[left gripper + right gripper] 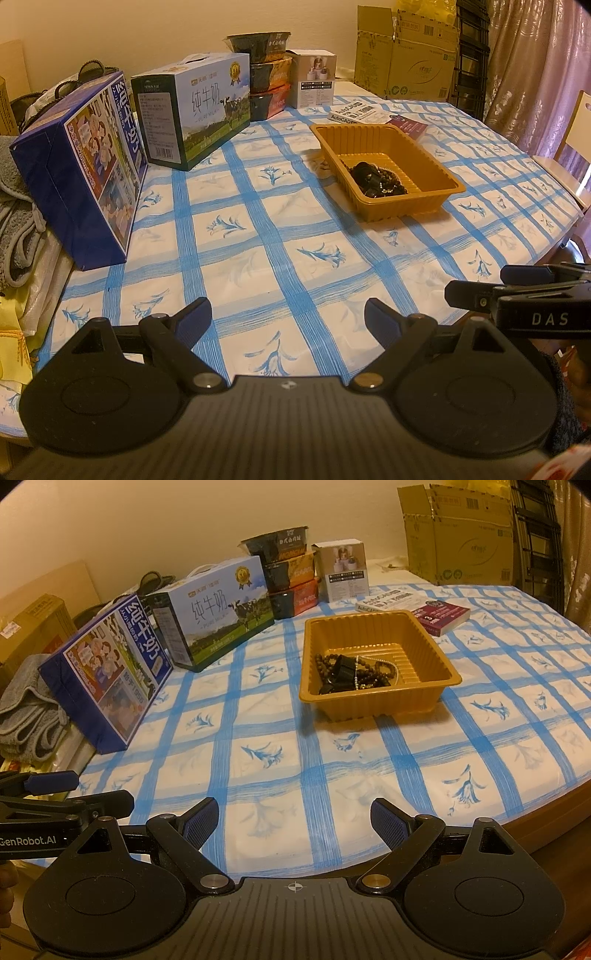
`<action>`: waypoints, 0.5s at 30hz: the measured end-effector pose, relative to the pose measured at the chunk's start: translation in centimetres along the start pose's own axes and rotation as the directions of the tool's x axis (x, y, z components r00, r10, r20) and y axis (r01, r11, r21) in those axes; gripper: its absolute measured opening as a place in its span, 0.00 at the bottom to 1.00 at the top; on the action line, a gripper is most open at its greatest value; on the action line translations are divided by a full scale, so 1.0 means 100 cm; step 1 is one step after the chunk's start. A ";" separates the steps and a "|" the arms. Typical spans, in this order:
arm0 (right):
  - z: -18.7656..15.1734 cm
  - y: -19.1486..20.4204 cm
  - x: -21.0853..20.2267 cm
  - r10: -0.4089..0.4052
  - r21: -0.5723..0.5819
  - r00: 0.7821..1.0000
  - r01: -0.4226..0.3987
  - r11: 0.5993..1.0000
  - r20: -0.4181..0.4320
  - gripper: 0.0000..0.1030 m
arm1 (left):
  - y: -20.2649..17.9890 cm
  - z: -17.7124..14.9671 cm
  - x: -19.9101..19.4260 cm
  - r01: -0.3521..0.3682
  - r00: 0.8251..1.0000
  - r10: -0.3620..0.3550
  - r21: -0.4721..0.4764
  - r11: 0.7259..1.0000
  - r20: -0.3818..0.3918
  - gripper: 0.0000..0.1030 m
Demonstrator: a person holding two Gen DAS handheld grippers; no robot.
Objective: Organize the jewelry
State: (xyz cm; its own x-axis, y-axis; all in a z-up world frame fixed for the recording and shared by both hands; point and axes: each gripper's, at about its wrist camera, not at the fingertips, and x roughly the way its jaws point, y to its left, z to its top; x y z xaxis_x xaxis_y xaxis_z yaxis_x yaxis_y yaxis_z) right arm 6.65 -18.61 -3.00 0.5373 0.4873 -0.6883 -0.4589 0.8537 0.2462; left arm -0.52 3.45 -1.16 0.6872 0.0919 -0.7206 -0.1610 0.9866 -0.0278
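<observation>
An orange plastic tray [439,168] [436,657] sits on the blue-checked tablecloth, right of centre. A dark pile of beaded bracelets and a pale chain [376,180] [352,674] lies in it. My left gripper [288,319] is open and empty above the table's near edge, well short of the tray. My right gripper [294,818] is open and empty, also near the front edge. The right gripper shows at the right of the left wrist view [476,284]; the left gripper shows at the left of the right wrist view [99,790].
Two milk cartons [85,170] [195,110] stand at the left. Stacked food bowls [288,579], a small white box [345,570] and books [439,614] lie behind the tray. Cardboard boxes [458,535] stand at the back right, a grey towel [26,716] at far left.
</observation>
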 end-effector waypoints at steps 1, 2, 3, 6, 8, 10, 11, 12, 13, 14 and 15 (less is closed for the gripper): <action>0.000 0.000 0.000 0.000 0.001 1.000 0.000 1.000 0.000 0.86 | 0.000 0.000 0.000 0.000 1.000 0.000 0.000 1.000 0.001 0.86; 0.000 0.000 0.000 0.000 0.000 1.000 0.000 1.000 -0.001 0.86 | 0.000 0.000 0.000 0.000 1.000 0.000 0.000 1.000 0.000 0.86; 0.000 0.000 0.000 0.000 -0.001 1.000 0.000 1.000 0.000 0.86 | 0.000 0.000 0.000 0.000 1.000 0.000 0.000 1.000 0.000 0.86; 0.000 0.000 0.000 0.000 -0.001 1.000 0.000 1.000 0.000 0.86 | 0.000 0.001 0.000 0.001 1.000 -0.001 0.001 1.000 0.000 0.86; 0.001 0.000 -0.001 0.000 0.001 1.000 0.000 1.000 0.002 0.86 | -0.001 0.001 0.000 0.000 1.000 0.000 0.001 1.000 0.001 0.86; 0.002 -0.001 -0.002 0.000 0.002 1.000 0.000 1.000 0.005 0.86 | -0.001 0.000 -0.001 0.001 1.000 -0.001 0.001 1.000 0.001 0.86; 0.003 -0.001 -0.003 -0.001 0.002 1.000 0.001 1.000 0.007 0.86 | -0.001 0.001 0.000 0.001 1.000 -0.001 0.002 1.000 0.002 0.86; 0.003 -0.001 -0.003 -0.001 0.003 1.000 0.001 1.000 0.008 0.86 | -0.001 0.001 -0.001 0.000 1.000 0.000 0.002 1.000 0.002 0.86; 0.004 0.000 -0.003 0.000 0.003 1.000 0.000 1.000 0.009 0.86 | -0.001 0.001 -0.001 0.000 1.000 0.000 0.002 1.000 0.002 0.86; 0.003 0.000 -0.003 0.000 0.004 1.000 0.000 1.000 0.010 0.86 | -0.001 0.002 -0.001 0.001 1.000 -0.001 0.004 1.000 0.003 0.86; 0.002 0.000 -0.004 -0.001 0.003 1.000 0.001 1.000 0.011 0.86 | -0.002 0.002 -0.001 0.002 1.000 -0.002 0.004 1.000 0.003 0.86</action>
State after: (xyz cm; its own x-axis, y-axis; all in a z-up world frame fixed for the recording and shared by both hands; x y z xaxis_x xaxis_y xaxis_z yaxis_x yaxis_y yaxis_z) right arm 6.61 -18.77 -2.59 0.5456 0.4886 -0.6808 -0.4560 0.8547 0.2480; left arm -0.43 3.31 -0.95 0.6896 0.0906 -0.7185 -0.1569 0.9873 -0.0261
